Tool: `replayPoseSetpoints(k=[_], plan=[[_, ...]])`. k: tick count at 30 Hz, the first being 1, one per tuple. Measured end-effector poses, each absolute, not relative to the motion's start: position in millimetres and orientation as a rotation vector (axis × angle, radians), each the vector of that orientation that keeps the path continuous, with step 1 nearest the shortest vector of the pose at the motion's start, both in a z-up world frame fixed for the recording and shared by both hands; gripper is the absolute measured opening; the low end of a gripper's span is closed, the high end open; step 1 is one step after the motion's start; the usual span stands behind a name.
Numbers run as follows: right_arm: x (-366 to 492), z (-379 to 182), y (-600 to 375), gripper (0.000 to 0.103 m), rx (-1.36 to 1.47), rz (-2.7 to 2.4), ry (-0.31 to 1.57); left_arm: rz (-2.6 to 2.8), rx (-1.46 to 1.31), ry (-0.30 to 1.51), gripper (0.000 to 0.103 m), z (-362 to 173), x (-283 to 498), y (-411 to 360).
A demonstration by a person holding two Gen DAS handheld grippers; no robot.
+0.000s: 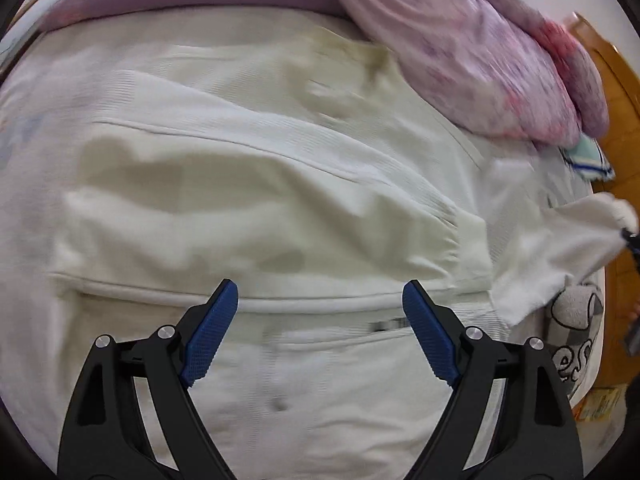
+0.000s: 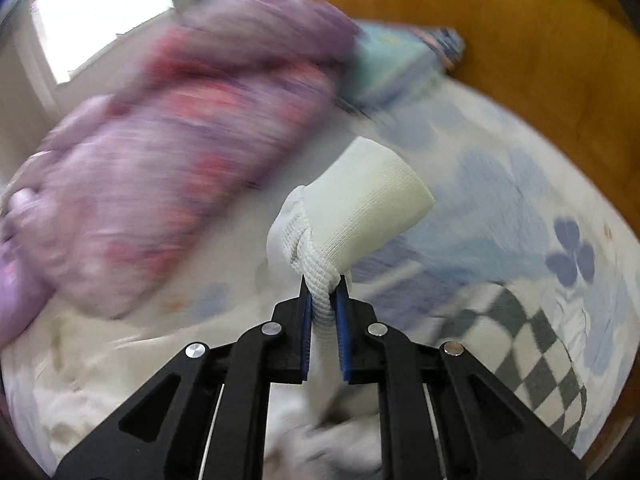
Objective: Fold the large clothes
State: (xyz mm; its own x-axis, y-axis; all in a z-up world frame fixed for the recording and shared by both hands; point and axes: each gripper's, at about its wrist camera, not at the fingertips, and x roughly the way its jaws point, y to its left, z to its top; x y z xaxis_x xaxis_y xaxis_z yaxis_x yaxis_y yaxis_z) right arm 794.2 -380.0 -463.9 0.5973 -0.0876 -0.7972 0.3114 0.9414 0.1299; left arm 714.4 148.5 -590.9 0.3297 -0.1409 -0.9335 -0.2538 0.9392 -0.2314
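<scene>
A large cream-white knit garment [image 1: 248,184] lies spread over the bed and fills most of the left wrist view. My left gripper [image 1: 320,304] is open and empty, hovering just above the garment's front part. One sleeve [image 1: 560,248] stretches off to the right, where it is held. In the right wrist view my right gripper [image 2: 324,300] is shut on that sleeve [image 2: 320,280] just behind its ribbed cuff [image 2: 372,204], holding it above the bed. The rest of the garment [image 2: 120,380] lies low at the left.
A pink-purple floral quilt [image 1: 480,52] [image 2: 160,180] is bunched along the far side of the bed. A teal folded item [image 1: 588,156] [image 2: 384,68] lies by the wooden headboard [image 2: 520,60]. The bedsheet [image 2: 520,240] has blue flowers and a checked patch.
</scene>
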Motion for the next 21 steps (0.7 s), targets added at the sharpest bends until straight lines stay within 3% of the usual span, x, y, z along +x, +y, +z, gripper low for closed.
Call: replayPoseSetpoints(k=[4,9,16,21], plan=[[764.9,-408.5,-250.9,0.010,0.180,-0.047,0.809,0.130,-0.361,1.216,0.085,-566.8,693.9,208.9],[736.8,-391.8,-86.9,0.010,0.117,0.186,0.813,0.161,-0.391,1.189,0.085,-543.5,672.0,283.3],[716.5,-450.5,123.6,0.010,0.022,0.395,0.947,0.188,-0.382,1.178,0.085,-531.4,635.0,363.1],[706.8,-515.7,201.0,0.014,-0.005,0.466,1.113,0.245,-0.414,1.193,0.085,-541.7,609.3,402.4]])
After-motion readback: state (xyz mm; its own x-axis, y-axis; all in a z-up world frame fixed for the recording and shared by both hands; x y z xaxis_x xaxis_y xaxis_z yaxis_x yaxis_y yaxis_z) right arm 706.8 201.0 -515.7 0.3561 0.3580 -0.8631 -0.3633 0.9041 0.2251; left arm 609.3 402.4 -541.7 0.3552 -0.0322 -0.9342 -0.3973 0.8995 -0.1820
